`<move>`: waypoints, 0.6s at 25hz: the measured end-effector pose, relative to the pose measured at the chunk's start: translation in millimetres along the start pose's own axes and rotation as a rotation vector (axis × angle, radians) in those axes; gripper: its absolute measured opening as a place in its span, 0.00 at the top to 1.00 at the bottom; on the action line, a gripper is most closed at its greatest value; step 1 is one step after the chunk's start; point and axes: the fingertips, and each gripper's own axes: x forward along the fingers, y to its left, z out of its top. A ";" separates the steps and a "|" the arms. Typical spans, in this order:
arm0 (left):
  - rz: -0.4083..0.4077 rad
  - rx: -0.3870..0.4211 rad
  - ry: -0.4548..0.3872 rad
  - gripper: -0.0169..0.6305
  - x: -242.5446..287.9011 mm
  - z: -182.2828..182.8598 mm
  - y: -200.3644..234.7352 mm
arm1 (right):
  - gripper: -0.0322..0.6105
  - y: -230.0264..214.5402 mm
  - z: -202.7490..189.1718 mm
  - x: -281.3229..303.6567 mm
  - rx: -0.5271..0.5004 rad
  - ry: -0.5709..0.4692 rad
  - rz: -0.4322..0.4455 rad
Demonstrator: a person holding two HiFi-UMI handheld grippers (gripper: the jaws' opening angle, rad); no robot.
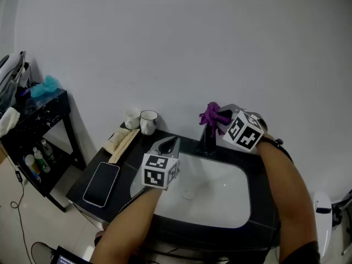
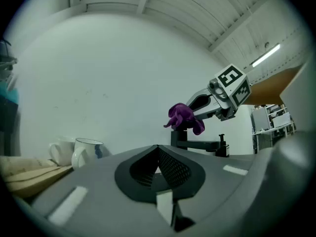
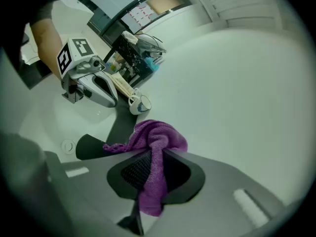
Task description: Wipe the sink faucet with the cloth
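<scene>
Two cups stand by the wall on the dark counter (image 1: 127, 157): a plain white cup (image 1: 131, 117) and, right beside it, a white mug (image 1: 148, 122) with a dark rim. Near them lies a soft beige bundle (image 1: 116, 140) with thin wooden sticks (image 1: 125, 145) on it. A black phone (image 1: 102, 183) lies flat nearer the edge. To the left stands a black rack (image 1: 41, 110) with a blue-green fluffy thing (image 1: 45, 86) on top and little bottles (image 1: 35, 161) on its low shelf

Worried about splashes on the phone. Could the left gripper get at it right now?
Probably yes. The left gripper, empty and shut, hangs over the left side of the sink; the phone lies flat just left of it with nothing between. It would need to open first.
</scene>
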 end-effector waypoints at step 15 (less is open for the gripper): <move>0.049 -0.037 0.006 0.95 -14.3 -1.0 14.7 | 0.85 49.6 32.2 -34.4 -0.282 -0.005 -0.014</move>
